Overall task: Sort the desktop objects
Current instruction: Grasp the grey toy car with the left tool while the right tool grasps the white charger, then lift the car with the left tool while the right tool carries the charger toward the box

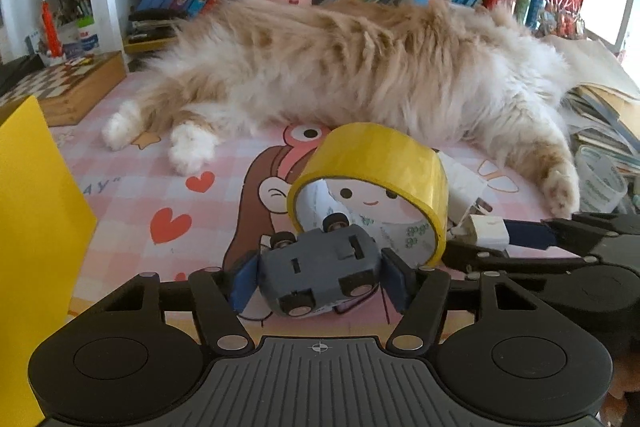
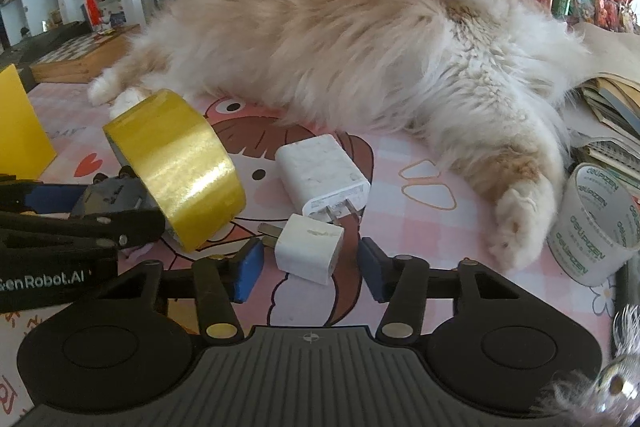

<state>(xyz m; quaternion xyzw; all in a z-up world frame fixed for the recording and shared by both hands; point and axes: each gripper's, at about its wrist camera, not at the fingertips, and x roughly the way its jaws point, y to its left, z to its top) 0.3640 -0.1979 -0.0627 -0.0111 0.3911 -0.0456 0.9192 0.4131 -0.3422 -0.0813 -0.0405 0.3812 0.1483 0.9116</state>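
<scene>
Left gripper (image 1: 318,277) clamped on a grey toy car (image 1: 320,267), wheels up, just in front of a yellow tape roll (image 1: 380,179) tipped on its edge on the pink desk mat (image 1: 132,187). Right gripper (image 2: 308,267) spread apart around a small white charger (image 2: 310,253), with a larger white charger (image 2: 322,175) just beyond. Blocked behind by a fluffy cat (image 2: 360,59) sprawled across the mat; clear tape roll (image 2: 592,227) by its paw, yellow box (image 1: 32,227) at left.

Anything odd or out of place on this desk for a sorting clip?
Yes: a fluffy cat lies stretched across the mat behind the items. The yellow tape roll is tipped up, leaning over the toy car, which the left tongs grip upside down, wheels showing. The right tongs straddle a small charger, open.
</scene>
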